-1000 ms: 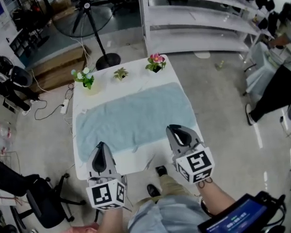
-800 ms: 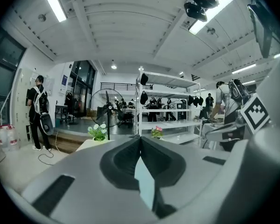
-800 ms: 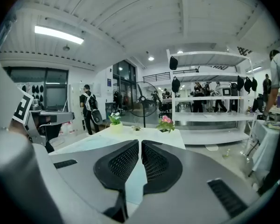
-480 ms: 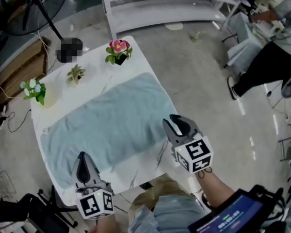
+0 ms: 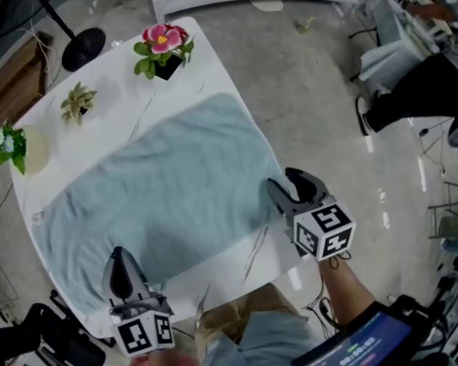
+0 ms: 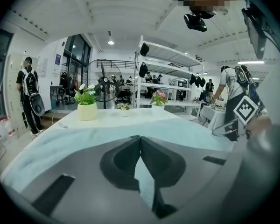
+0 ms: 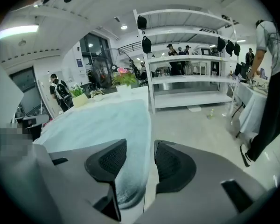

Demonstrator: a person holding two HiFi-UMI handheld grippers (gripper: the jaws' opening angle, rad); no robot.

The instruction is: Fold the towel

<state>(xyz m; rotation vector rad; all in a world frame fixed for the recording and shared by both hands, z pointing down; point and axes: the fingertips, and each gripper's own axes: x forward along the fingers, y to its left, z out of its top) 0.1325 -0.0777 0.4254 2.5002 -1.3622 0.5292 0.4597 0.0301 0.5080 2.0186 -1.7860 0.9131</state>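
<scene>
Towel (image 5: 160, 197): pale blue terry with a looped pile, rectangular, spread flat across a white marble-veined table (image 5: 240, 265).

Far edge of the table: a pink-flowered plant (image 5: 162, 46) in a dark pot, a small succulent (image 5: 78, 101), and a white-flowered plant (image 5: 6, 139).

Left gripper (image 5: 119, 254): over the towel's near left corner. Its own view shows the grey moulded jaws (image 6: 140, 138) closed tip to tip.

Right gripper (image 5: 281, 178): at the near right corner. Its jaws have just been opening and stand apart.

The head view gives the towel's full outline. Only the right gripper view shows the dimpled black pads (image 7: 113, 160) and the towel's rounded corner lying in the gap, unpressed. Only the left gripper view shows the cream pot (image 6: 87, 111).
</scene>
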